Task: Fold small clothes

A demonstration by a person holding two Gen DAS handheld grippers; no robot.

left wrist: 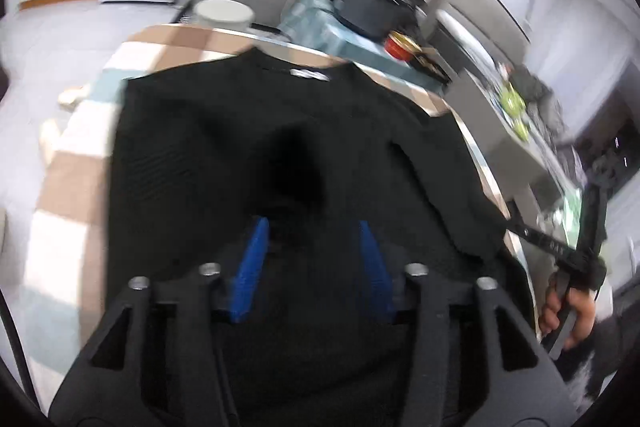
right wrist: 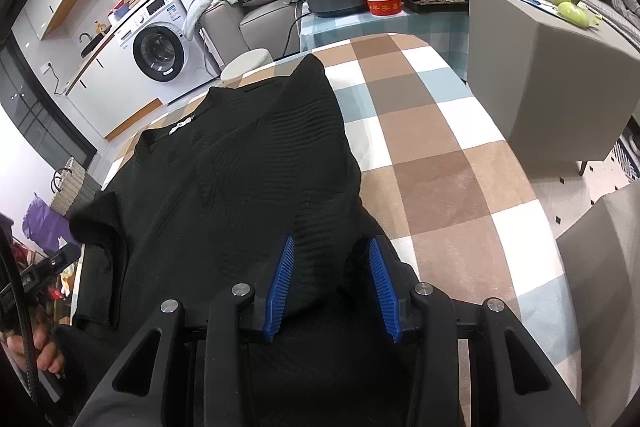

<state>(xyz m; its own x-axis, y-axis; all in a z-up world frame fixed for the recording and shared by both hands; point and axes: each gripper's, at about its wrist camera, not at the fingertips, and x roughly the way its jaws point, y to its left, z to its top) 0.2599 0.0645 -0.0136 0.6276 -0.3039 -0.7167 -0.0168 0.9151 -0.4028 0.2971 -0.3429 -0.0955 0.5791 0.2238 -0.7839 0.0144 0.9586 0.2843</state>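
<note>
A black sweater [right wrist: 224, 163] is lying on the checked tablecloth [right wrist: 432, 155], its folded edge bunching between the blue pads of the right gripper [right wrist: 334, 287], which is clamping it, while the left gripper [left wrist: 312, 267] is hovering released above the cloth.

Washing machine [right wrist: 160, 53] stood under counter with sink [right wrist: 86, 45] at far wall. Grey sofa [right wrist: 256, 17] sat beside it, pale cloth draped over arm. Grey cabinet [right wrist: 548, 67] stood right. White stool [right wrist: 246, 61] stood behind checked tablecloth [right wrist: 432, 147]. Floor was pale tile. Light was even, white.
</note>
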